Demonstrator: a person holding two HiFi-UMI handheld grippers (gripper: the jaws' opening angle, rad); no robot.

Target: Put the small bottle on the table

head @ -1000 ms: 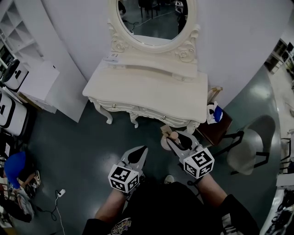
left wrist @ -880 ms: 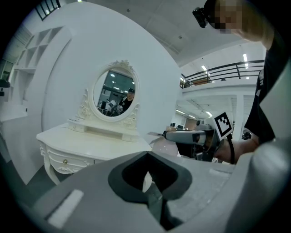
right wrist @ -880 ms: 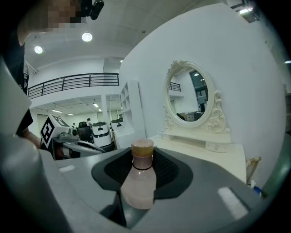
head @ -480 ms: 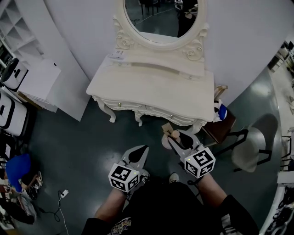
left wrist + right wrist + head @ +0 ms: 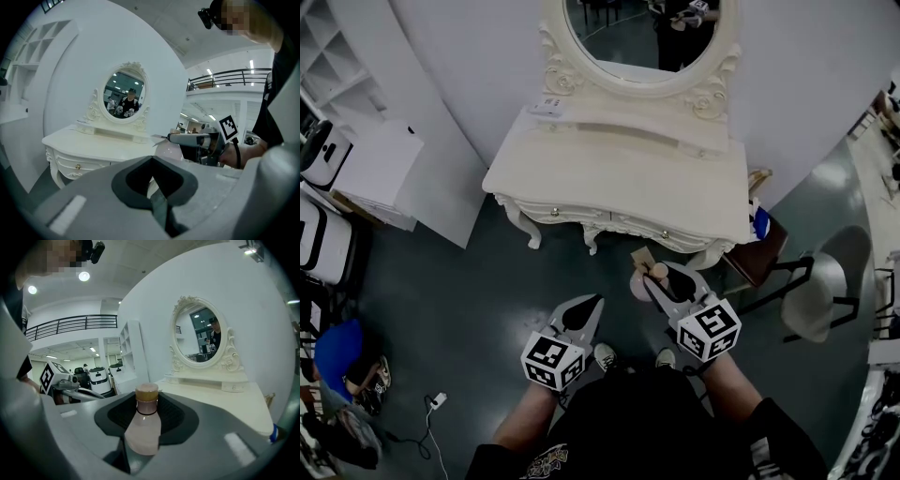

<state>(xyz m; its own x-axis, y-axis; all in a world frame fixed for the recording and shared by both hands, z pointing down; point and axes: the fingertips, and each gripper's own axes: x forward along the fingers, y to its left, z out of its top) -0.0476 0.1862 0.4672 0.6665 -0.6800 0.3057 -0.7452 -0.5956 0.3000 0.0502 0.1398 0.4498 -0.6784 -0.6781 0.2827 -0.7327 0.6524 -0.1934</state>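
Note:
The small bottle (image 5: pixel 650 277) is pale pink with a tan cap, and my right gripper (image 5: pixel 659 277) is shut on it, held over the floor just in front of the white dressing table (image 5: pixel 619 183). In the right gripper view the bottle (image 5: pixel 144 426) stands upright between the jaws of that gripper (image 5: pixel 145 430), with the table top (image 5: pixel 225 397) ahead to the right. My left gripper (image 5: pixel 590 304) hangs to the left, shut and holding nothing. In the left gripper view, its closed jaws (image 5: pixel 152 190) point at the table (image 5: pixel 93 144), and the right gripper (image 5: pixel 197 139) shows beyond them.
An oval mirror (image 5: pixel 642 33) rises at the table's back. A grey chair (image 5: pixel 811 300) and a brown stand (image 5: pixel 757 255) sit right of the table. White shelving (image 5: pixel 380 173) and white machines (image 5: pixel 321 150) line the left. A cable (image 5: pixel 431 405) lies on the dark floor.
The dressing table has come nearer and sits lower in the head view as the person steps toward it. Both grippers keep their places, the bottle still held.

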